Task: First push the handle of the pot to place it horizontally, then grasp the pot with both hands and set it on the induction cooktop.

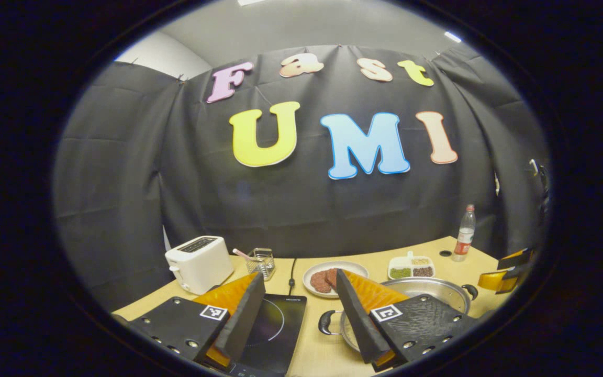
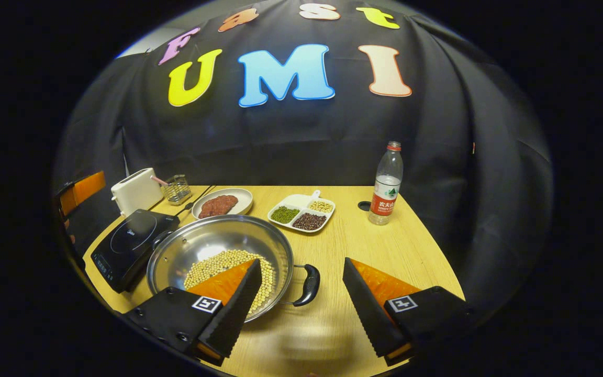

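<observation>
Silver pot [image 2: 218, 246] w/ black handle [image 2: 309, 285] holding pale-yellow beans [image 2: 228, 264], black cooktop [image 2: 129, 243], white toaster [image 2: 136, 191], clear bottle [image 2: 387, 186] wearing red cap & label, all showing on light wood-grain table [image 2: 380, 246].

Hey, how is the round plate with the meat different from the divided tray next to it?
The round plate is one open circular dish holding reddish-brown meat patties; the divided tray is squarish, split into compartments with green, dark and pale beans. The plate lies nearer the toaster, the tray nearer the bottle. Both are white, flat on the wooden table, behind the pot.
</observation>
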`<act>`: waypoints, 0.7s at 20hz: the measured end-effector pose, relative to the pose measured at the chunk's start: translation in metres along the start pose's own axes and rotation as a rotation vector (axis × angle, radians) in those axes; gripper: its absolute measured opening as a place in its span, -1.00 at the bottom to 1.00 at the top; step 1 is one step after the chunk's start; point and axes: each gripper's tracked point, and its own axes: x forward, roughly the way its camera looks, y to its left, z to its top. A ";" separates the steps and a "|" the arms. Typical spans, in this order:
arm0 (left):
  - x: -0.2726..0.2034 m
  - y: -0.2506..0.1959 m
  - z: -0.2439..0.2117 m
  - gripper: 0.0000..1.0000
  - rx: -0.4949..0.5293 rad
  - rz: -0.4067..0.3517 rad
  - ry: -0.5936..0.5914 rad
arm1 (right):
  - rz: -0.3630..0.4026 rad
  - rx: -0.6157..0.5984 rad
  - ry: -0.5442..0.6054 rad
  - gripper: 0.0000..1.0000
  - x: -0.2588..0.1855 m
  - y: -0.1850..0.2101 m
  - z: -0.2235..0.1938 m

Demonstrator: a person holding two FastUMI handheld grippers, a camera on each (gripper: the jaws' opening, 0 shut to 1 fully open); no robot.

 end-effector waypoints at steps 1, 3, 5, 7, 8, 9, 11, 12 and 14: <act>0.007 -0.002 -0.006 0.62 0.006 -0.021 0.013 | -0.018 0.005 0.002 0.99 0.000 -0.001 -0.001; 0.020 -0.006 -0.019 0.68 0.005 -0.063 0.037 | -0.050 0.009 0.007 0.99 -0.001 -0.003 -0.002; 0.031 -0.012 -0.032 0.68 -0.006 -0.109 0.067 | -0.074 0.001 0.006 0.99 -0.002 -0.002 -0.004; 0.044 -0.019 -0.055 0.73 -0.020 -0.149 0.124 | -0.085 -0.006 0.018 0.99 -0.001 0.001 -0.009; 0.048 -0.020 -0.065 0.67 -0.027 -0.161 0.149 | -0.091 -0.005 0.025 0.99 0.000 0.003 -0.011; 0.053 -0.021 -0.075 0.63 -0.036 -0.170 0.178 | -0.095 -0.003 0.031 0.99 0.002 0.004 -0.013; 0.059 -0.024 -0.096 0.63 -0.057 -0.180 0.234 | -0.103 0.000 0.040 0.92 0.005 0.007 -0.015; 0.060 -0.024 -0.102 0.68 -0.066 -0.185 0.256 | -0.105 0.000 0.046 0.99 0.007 0.008 -0.017; 0.066 -0.027 -0.112 0.68 -0.070 -0.198 0.277 | -0.112 -0.005 0.060 0.99 0.011 0.009 -0.021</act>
